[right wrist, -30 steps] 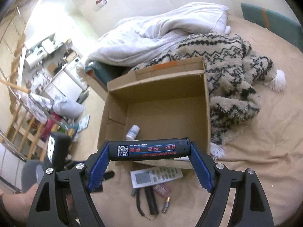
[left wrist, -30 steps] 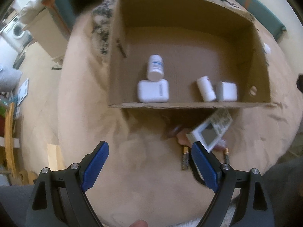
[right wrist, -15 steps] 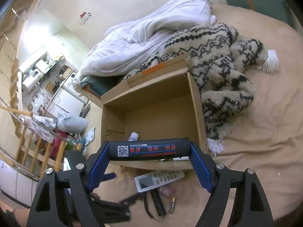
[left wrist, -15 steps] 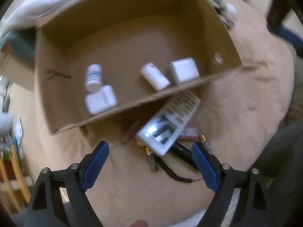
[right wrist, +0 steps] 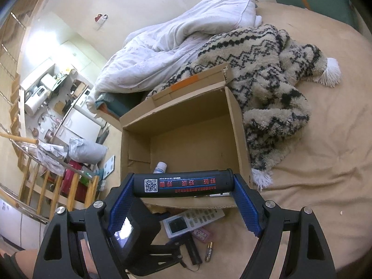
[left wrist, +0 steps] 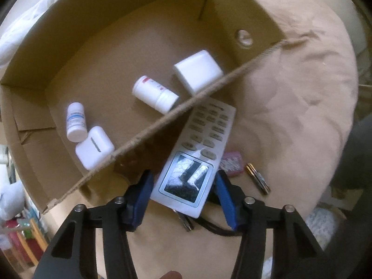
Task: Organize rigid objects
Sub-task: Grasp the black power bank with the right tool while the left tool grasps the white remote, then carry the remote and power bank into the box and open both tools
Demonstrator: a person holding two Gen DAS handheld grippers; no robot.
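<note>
The left gripper point(left wrist: 183, 190) pointed almost straight down over the remote point(left wrist: 197, 155), its jaws closing on the screen end with the blue pads just beside each long edge — not yet clearly pressing. The remote lay on the bed outside the box point(left wrist: 151, 130), its far end at about 1 o'clock touching the near wall, so gripping the free end looked sensible. The right gripper point(right wrist: 183, 183) was clamped end to end on a black tube point(right wrist: 183, 183), held above the near wall of the box — probably waiting its turn. Bottles point(left wrist: 154, 94) and white cases point(left wrist: 197, 71) already lay inside.
</note>
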